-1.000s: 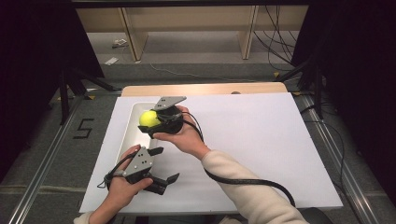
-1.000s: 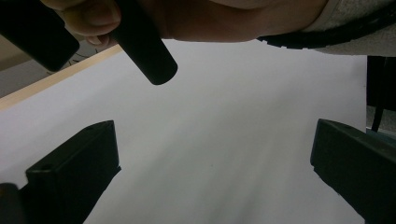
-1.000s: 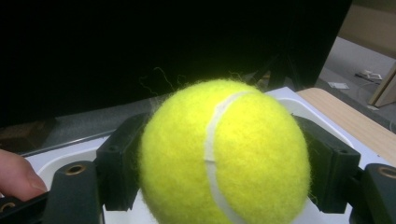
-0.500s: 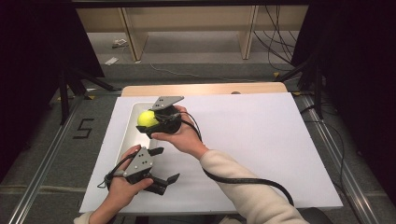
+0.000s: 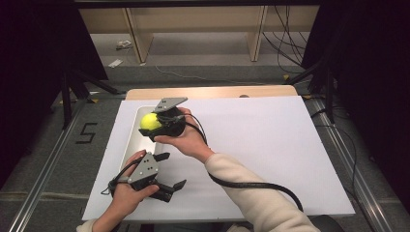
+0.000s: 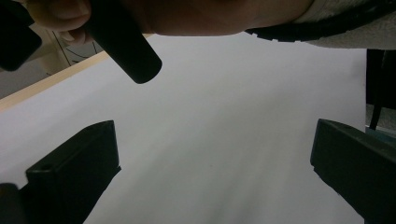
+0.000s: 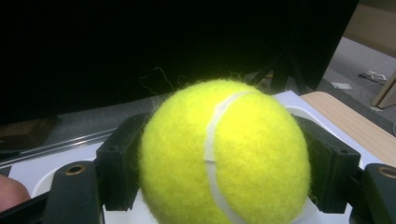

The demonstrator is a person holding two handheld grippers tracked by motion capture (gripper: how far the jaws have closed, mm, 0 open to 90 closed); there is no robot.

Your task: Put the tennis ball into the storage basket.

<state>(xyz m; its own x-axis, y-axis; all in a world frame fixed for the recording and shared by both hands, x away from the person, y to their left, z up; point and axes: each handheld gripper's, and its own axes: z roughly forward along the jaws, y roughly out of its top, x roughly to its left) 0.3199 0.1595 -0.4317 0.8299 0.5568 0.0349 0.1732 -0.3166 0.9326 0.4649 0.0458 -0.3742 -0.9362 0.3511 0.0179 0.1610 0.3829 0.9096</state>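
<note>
A yellow tennis ball (image 5: 149,121) is clamped between the jaws of my right gripper (image 5: 151,123), held just above a white oblong tray (image 5: 128,143) at the left of the table. In the right gripper view the ball (image 7: 224,154) sits between both black jaws of that gripper (image 7: 225,164), with the tray rim (image 7: 301,112) behind it. My left gripper (image 5: 171,170) stands open near the front left, low over the white sheet (image 5: 270,145). In its own view the left gripper (image 6: 215,172) has nothing between its wide-apart jaws.
The white sheet covers most of the wooden table (image 5: 212,92), and its right half is bare. The right hand (image 6: 196,16) and a black cable (image 5: 251,183) cross just beyond the left gripper. Shelving and cables lie on the floor beyond the table.
</note>
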